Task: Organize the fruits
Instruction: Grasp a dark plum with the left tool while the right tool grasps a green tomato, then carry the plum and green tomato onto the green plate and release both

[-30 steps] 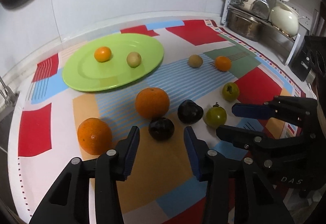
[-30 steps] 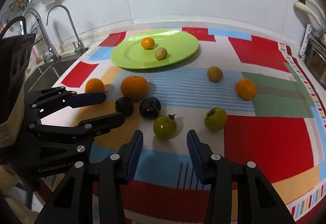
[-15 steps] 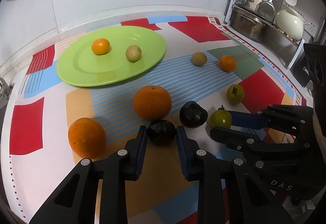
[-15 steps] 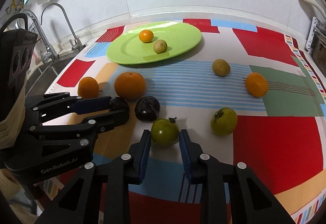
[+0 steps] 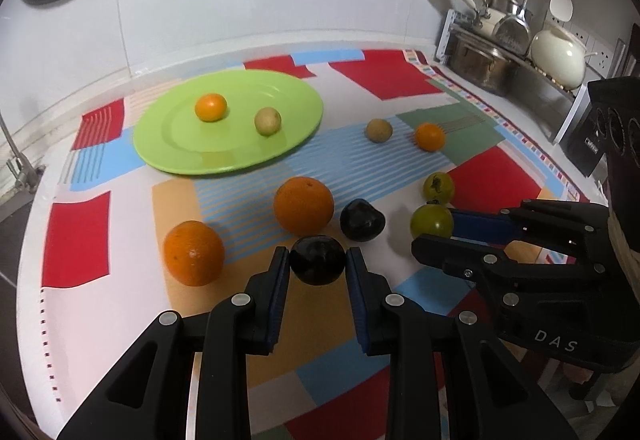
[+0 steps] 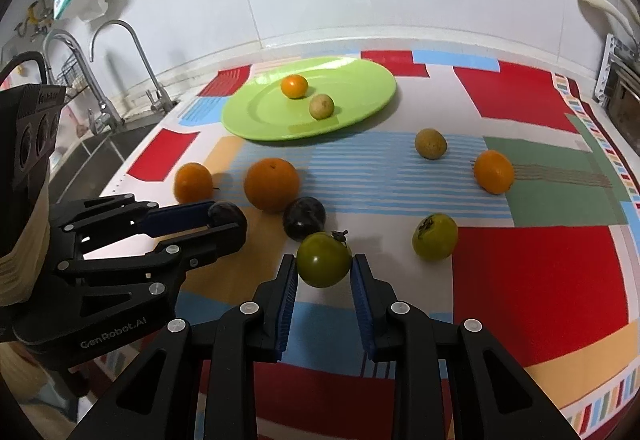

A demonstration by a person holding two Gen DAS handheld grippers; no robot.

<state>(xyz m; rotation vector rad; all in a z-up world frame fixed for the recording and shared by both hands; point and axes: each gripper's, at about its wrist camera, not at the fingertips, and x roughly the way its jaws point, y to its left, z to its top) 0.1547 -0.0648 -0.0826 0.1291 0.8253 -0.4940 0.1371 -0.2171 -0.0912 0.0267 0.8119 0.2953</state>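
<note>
My left gripper [image 5: 318,260] is shut on a dark plum [image 5: 317,259], held just above the patterned cloth. In the right wrist view the same left gripper [image 6: 224,220] shows at the left, the plum [image 6: 227,213] between its blue pads. My right gripper [image 6: 324,260] is shut on a green tomato [image 6: 323,259]; from the left wrist view the right gripper [image 5: 444,230] holds that tomato [image 5: 431,221]. The green plate [image 5: 176,136] at the back carries a small orange [image 5: 211,107] and a small brownish fruit [image 5: 267,121].
On the cloth lie two large oranges [image 5: 303,205] [image 5: 193,253], a second plum [image 5: 362,220], another green tomato [image 5: 438,185], a small orange [image 5: 429,136] and a brownish fruit [image 5: 378,130]. A pot rack [image 5: 500,56] stands back right; a sink tap [image 6: 116,52] is at the left.
Both grippers came forward and closed, the left on the plum and the right on the green tomato. The left one has lifted slightly with its plum.
</note>
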